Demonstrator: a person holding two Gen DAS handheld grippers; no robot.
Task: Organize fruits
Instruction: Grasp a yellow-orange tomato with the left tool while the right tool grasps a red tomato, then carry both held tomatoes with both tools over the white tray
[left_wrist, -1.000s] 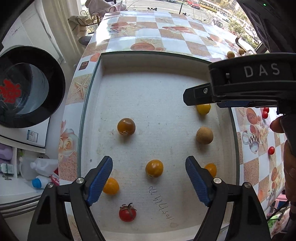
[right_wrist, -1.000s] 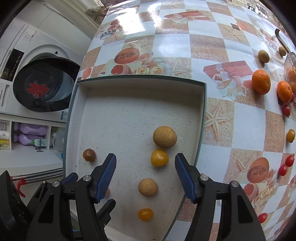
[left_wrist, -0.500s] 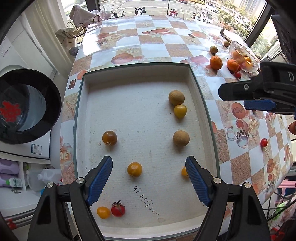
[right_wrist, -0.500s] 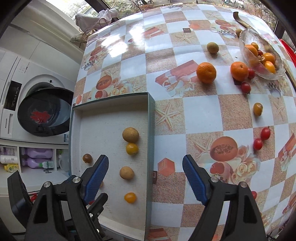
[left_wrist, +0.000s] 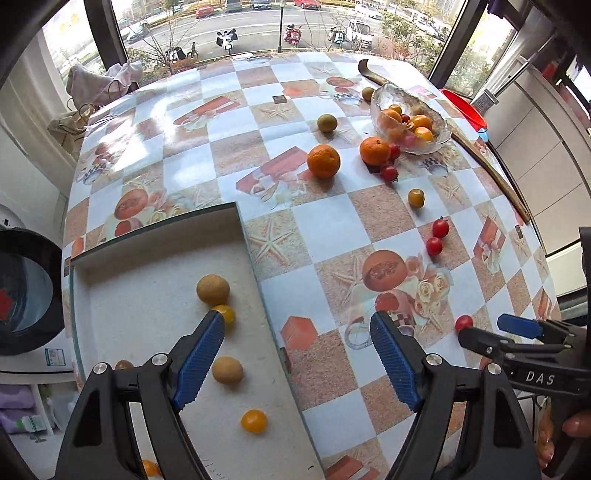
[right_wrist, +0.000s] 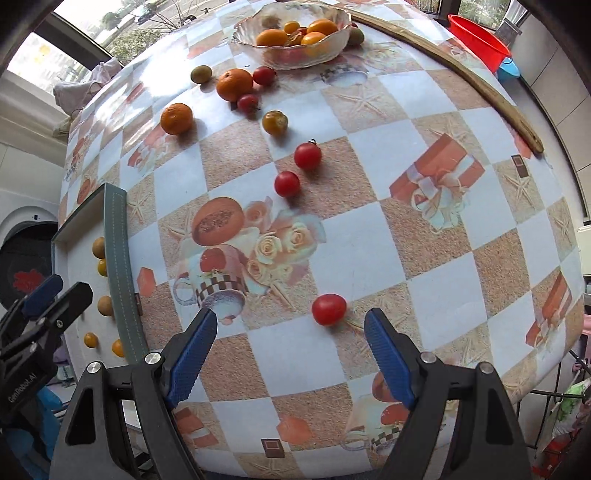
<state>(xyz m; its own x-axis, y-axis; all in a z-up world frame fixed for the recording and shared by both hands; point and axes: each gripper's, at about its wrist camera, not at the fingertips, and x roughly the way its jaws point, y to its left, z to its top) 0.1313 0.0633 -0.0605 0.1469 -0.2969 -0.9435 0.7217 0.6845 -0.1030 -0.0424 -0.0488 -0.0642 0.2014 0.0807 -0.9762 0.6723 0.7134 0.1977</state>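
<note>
A grey tray at the table's left holds several small fruits, among them a brown longan and a yellow tomato. My left gripper is open and empty above the tray's right wall. My right gripper is open and empty, just short of a red cherry tomato on the tablecloth. Two more red tomatoes lie further off, then a yellow-brown tomato and two oranges. The tray's rim also shows in the right wrist view.
A glass bowl of fruit stands at the table's far side, with a green fruit and red tomatoes beside it. A long wooden stick lies along the right edge. A washing machine stands left of the table.
Both grippers have swung right, away from the tray's middle. The left now looks over the tray's right wall; the right now faces the loose red tomato. Both stayed open.
</note>
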